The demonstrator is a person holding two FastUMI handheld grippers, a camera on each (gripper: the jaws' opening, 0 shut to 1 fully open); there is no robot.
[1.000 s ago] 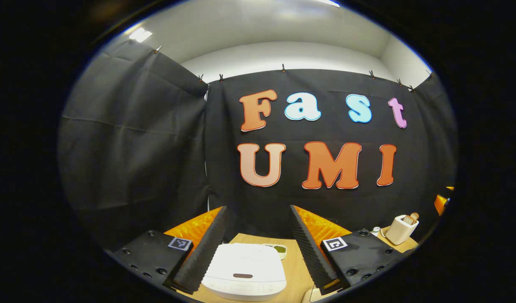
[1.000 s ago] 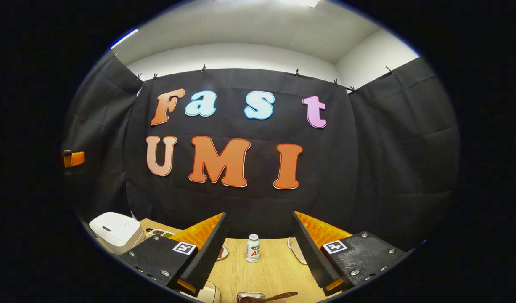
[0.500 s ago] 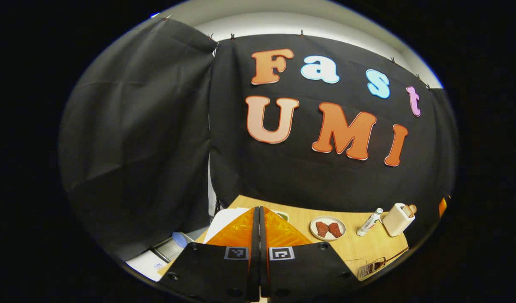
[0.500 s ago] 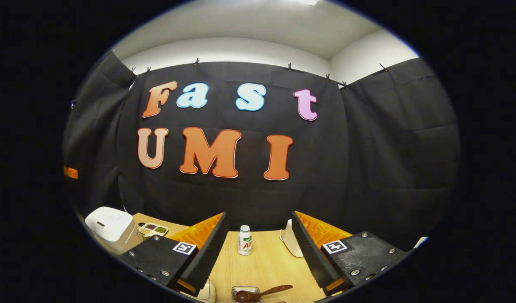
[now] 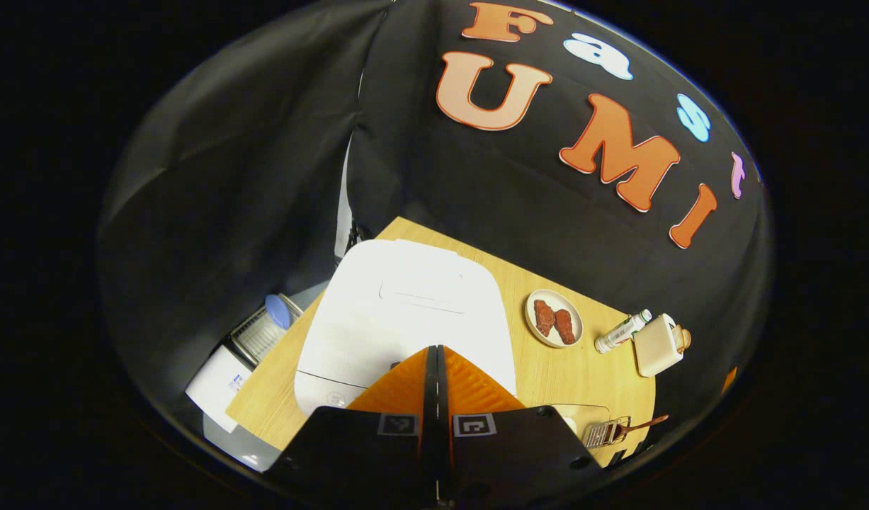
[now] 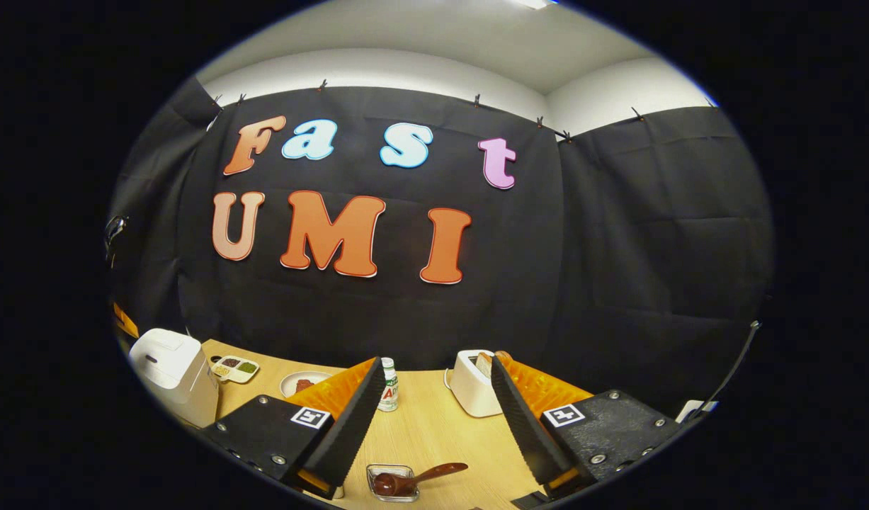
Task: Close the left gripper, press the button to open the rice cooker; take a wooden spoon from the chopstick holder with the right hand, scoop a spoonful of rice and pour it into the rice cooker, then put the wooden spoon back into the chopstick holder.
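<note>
the left gripper [image 5: 436,354] is hanging just above the front edge of the rice cooker [image 5: 406,312], its two fingers pressed flat together with nothing between them, pointing down at the white lid. the lid is lying shut, so the button press is not yet done. the button itself is hiding under the fingertips; i cannot tell whether they are touching it. the cooker is sitting at the near left corner of the wooden table [image 5: 590,368], and everything else is lying to its right: first a small plate of reddish food [image 5: 553,319], then a white bottle [image 5: 622,331] on its side, then the chopstick holder [image 5: 657,345], well apart from the cooker.

the right gripper [image 6: 434,407] is waiting with its fingers spread wide and holding nothing. in the right gripper view the chopstick holder [image 6: 473,382] is standing just beyond its fingers, a wooden tip peeping from the top. nearer the camera, a small clear dish [image 6: 392,483] is holding a dark wooden spoon [image 6: 416,478].

the spoon in the holder is probably light, stiff and smooth, so it is asking for a firm pinch high on the handle and a straight lift. the cooker looks heavy enough to stay put under a push.
</note>
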